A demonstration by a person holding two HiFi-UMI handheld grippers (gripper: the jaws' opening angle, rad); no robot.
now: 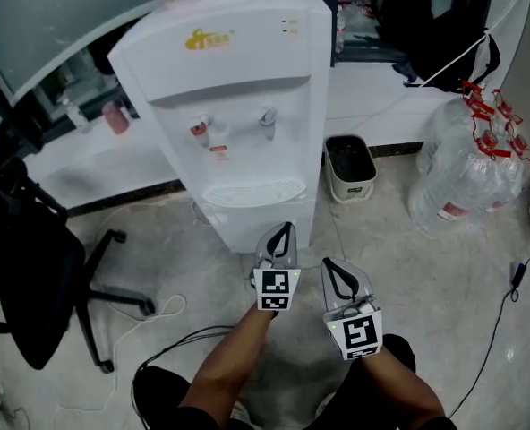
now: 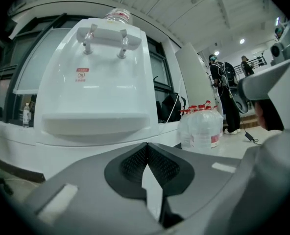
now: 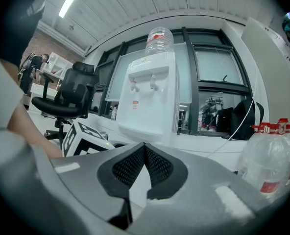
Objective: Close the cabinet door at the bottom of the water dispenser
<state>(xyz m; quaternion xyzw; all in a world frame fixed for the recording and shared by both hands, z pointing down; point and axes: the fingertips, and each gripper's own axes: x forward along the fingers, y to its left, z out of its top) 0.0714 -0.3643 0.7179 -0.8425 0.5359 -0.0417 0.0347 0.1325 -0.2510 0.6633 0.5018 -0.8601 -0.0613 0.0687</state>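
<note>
1. As we face the water dispenser, both grippers are clenched on nothing, the left gripper just beside its base, the right gripper farther back.
2. The cabinet door sits under the drip tray; from this steep angle we cannot tell whether it stands ajar.
3. We judge it a light, stiff hinged panel: no grasp needed, just a push near its free edge.
4. It stands upright, long axis vertical, facing us.

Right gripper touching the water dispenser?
Apart. The head view shows bare floor between the right gripper and the water dispenser; the right gripper view shows it farther ahead.
</note>
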